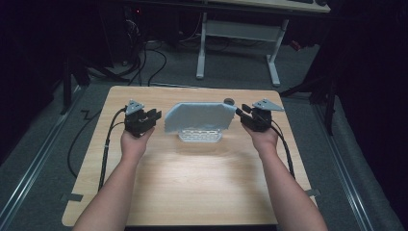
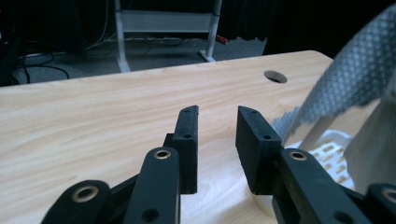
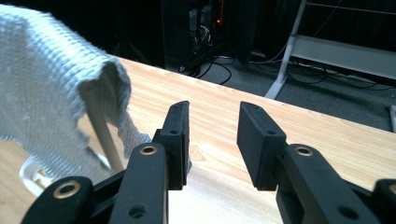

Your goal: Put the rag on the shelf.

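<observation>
A light grey-blue woven cloth (image 1: 198, 116) hangs draped over a white slotted rack (image 1: 200, 136) at the middle of the wooden table (image 1: 192, 173). My left gripper (image 1: 155, 115) is held just left of the cloth, jaws open and empty; in the left gripper view the left gripper (image 2: 217, 122) has the cloth (image 2: 355, 74) and rack (image 2: 329, 149) to its right. My right gripper (image 1: 242, 112) is held at the cloth's right end, open and empty; in the right gripper view the right gripper (image 3: 212, 122) has the cloth (image 3: 46, 88) to its left.
A round cable hole (image 1: 229, 101) sits in the table near the far edge, behind the cloth. Beyond the table stand a white desk frame (image 1: 238, 36) and loose cables (image 1: 144, 57) on the grey floor. Dark surroundings lie on both sides.
</observation>
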Available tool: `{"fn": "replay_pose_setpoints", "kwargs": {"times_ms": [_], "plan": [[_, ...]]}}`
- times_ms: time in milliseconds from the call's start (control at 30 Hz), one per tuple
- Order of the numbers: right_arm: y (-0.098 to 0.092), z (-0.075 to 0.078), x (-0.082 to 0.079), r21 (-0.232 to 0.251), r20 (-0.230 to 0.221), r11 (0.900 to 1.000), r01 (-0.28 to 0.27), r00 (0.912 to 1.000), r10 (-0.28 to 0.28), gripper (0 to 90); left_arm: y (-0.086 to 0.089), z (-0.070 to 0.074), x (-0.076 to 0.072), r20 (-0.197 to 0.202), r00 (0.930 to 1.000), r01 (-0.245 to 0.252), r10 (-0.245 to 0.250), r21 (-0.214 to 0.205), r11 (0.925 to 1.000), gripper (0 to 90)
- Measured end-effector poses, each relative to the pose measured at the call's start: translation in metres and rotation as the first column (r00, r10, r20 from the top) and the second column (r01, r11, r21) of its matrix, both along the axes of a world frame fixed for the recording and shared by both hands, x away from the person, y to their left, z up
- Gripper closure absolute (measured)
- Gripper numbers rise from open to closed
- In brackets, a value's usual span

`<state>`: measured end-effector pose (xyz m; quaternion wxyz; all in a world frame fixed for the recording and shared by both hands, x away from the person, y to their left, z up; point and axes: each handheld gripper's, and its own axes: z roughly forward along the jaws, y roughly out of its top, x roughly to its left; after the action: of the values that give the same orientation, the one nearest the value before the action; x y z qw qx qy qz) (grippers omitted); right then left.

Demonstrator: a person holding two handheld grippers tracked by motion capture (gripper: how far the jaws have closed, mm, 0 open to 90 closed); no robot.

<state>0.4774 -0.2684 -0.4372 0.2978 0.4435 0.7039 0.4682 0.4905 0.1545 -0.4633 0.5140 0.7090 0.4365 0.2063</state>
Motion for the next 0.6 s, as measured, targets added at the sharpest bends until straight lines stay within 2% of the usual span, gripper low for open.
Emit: {"fn": "replay_pose_setpoints", "kwargs": {"times_ms": [67,167,300,367,433,500,567,600], "plan": [[-0.001,0.002,-0.005,-0.018,0.018,0.9998,0.005,0.9998,-0.004,63.3,0.005,-0.002,-0.005,-0.007,1.0,-0.002,0.002,0.001,1.0,70.2],[-0.004,0.003,-0.014,-0.014,0.041,0.9998,0.011,0.9991,-0.01,62.8,0.012,-0.004,-0.014,-0.005,1.0,-0.004,0.004,0.005,1.0,69.8],[-0.007,0.005,-0.028,-0.025,0.029,0.9997,0.005,0.9996,-0.005,59.3,0.022,-0.004,-0.029,-0.01,0.9999,-0.01,0.01,-0.002,0.9999,68.5],[-0.009,0.006,-0.038,-0.026,0.047,0.9997,0.003,0.9989,-0.002,58.1,0.027,-0.005,-0.04,-0.01,0.9999,-0.009,0.009,0.001,1.0,68.0],[-0.01,0.007,-0.046,-0.044,0.037,0.999,-0.002,0.9993,0.004,57.0,0.03,-0.007,-0.048,-0.015,0.9999,-0.007,0.007,0.01,0.9999,67.1],[-0.012,0.007,-0.057,-0.047,0.057,0.9988,-0.013,0.9983,0.015,55.8,0.034,-0.008,-0.058,-0.017,0.9998,-0.004,0.004,0.007,1.0,65.8],[-0.011,0.007,-0.066,-0.076,0.035,0.9968,-0.023,0.9991,0.026,53.9,0.036,-0.011,-0.069,-0.027,0.9996,0.0,0.0,-0.002,1.0,64.5],[-0.01,0.007,-0.072,-0.087,0.043,0.9957,-0.03,0.9985,0.034,53.3,0.037,-0.013,-0.073,-0.029,0.9996,0.003,-0.003,0.0,1.0,63.2]]}}
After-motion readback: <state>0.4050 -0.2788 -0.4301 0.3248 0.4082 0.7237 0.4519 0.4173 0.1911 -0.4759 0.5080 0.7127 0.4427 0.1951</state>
